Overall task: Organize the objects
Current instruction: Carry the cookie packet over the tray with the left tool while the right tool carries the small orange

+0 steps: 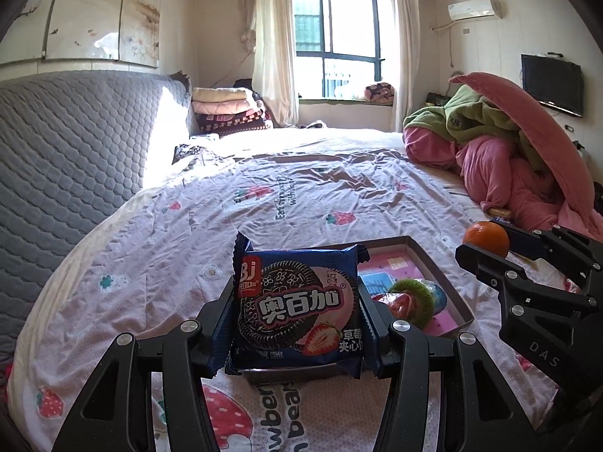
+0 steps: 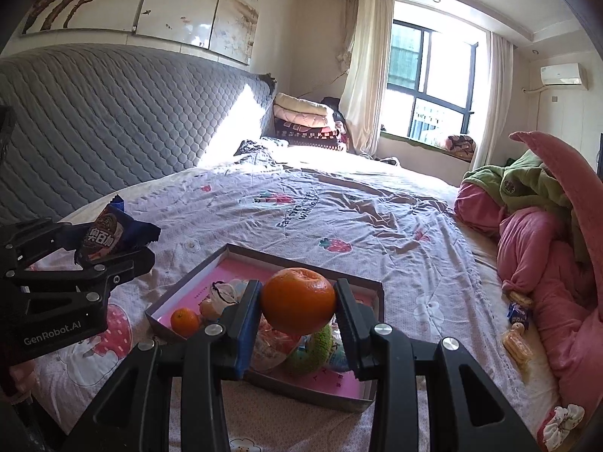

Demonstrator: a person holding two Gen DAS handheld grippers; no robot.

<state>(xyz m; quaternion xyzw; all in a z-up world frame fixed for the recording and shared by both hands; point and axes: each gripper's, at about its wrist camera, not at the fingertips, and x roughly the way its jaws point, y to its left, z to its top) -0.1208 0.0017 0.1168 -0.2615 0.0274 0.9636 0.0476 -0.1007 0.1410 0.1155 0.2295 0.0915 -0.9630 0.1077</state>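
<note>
We hold a blue cookie packet [image 1: 297, 309] clamped upright in our left gripper [image 1: 296, 324] and an orange [image 2: 298, 300] pinched in our right gripper [image 2: 297, 312] — both raised above the shallow box [image 2: 378, 293] on the bed [image 2: 377, 226], where a second orange [image 2: 184, 321] sits in the box's left corner.

Surface: bed [image 2: 339, 203] covered by a pale sheet printed with strawberries.
Centre: shallow cardboard box tray [image 2: 378, 293] with a pink floor lies flat on the sheet.
Right edge: heap of pink and green bedding [image 2: 535, 233].
Beside the heap: small snack packets [image 2: 518, 341] and a white-and-pink scrunchie [image 2: 561, 422].
Far end: stack of folded blankets [image 2: 301, 120].
</note>
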